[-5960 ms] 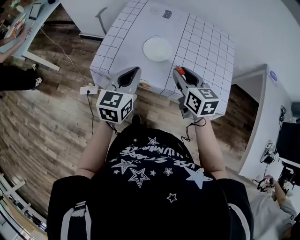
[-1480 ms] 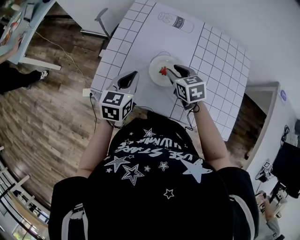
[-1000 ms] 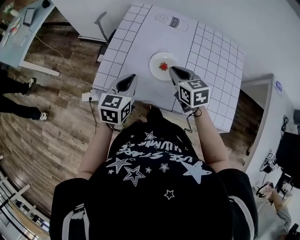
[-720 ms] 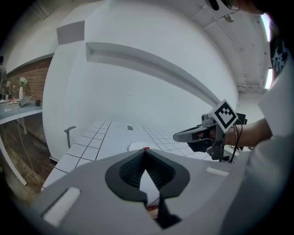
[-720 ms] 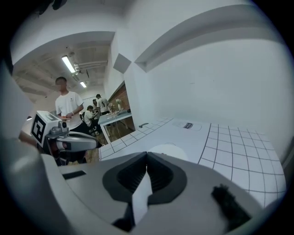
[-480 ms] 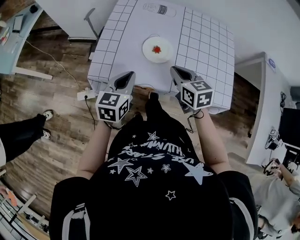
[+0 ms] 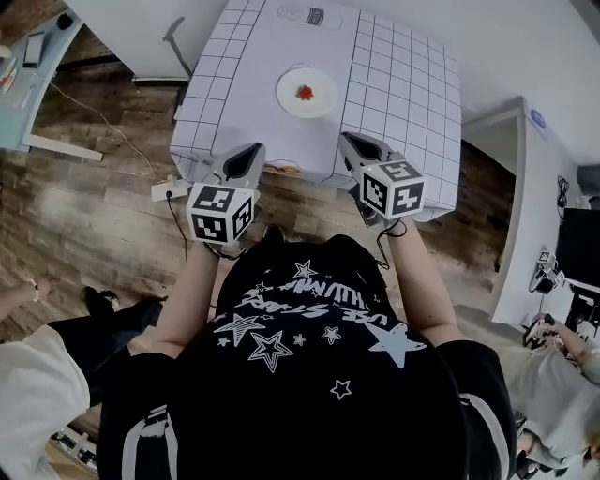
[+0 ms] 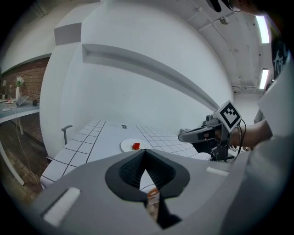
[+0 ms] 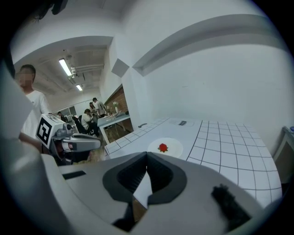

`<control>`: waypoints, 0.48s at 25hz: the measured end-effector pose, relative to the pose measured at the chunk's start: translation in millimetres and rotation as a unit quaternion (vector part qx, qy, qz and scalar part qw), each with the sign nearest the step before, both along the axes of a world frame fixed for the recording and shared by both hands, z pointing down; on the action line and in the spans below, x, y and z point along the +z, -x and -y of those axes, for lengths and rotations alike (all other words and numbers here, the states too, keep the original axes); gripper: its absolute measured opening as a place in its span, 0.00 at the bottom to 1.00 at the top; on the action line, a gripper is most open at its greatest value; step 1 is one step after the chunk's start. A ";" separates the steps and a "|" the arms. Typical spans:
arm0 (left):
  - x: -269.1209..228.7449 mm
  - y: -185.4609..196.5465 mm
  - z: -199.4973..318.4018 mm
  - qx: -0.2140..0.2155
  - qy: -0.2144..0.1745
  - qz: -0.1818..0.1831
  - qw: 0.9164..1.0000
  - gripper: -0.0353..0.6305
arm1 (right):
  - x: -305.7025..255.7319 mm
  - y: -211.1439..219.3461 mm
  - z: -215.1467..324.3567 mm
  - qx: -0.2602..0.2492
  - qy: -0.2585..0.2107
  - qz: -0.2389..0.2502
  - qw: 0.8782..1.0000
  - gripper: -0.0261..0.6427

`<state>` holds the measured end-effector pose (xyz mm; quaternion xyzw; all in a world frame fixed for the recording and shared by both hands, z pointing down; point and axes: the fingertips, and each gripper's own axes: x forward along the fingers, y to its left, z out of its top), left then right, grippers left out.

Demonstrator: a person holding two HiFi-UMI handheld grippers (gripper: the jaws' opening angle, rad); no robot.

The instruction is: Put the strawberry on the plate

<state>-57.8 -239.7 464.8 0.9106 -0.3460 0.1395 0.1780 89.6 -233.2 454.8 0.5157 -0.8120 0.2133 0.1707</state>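
Note:
A red strawberry (image 7: 305, 92) lies in the middle of a small white plate (image 7: 289, 99) on the white gridded table (image 7: 403, 84). Both grippers hang over the table's near edge, well back from the plate. My left gripper (image 7: 246, 156) is shut and empty. My right gripper (image 7: 352, 143) is shut with nothing between its jaws. The left gripper view shows the strawberry (image 8: 136, 146) on the plate (image 8: 125, 146) past its closed jaws. In the right gripper view the strawberry (image 9: 162, 147) sits on the plate (image 9: 175, 149) ahead.
A printed label (image 7: 309, 16) lies at the table's far edge. A power strip (image 7: 169, 186) with cables rests on the wooden floor at the left. A light blue desk (image 7: 37, 84) stands far left. People stand at the lower left and right.
The right gripper let the strawberry go on the plate, drew back to the table's near edge and closed its jaws. The left gripper stayed shut.

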 end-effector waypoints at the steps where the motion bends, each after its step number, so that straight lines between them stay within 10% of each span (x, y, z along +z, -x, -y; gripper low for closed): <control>1: -1.7 -0.8 -0.2 -0.006 -0.002 0.000 1.000 0.06 | -1.4 -0.4 0.5 -0.004 -0.003 0.003 1.000 0.06; 12: -15.0 -42.1 -38.8 -0.046 -0.018 0.011 0.999 0.06 | -11.0 -32.2 -28.1 -0.053 -0.017 0.021 0.998 0.06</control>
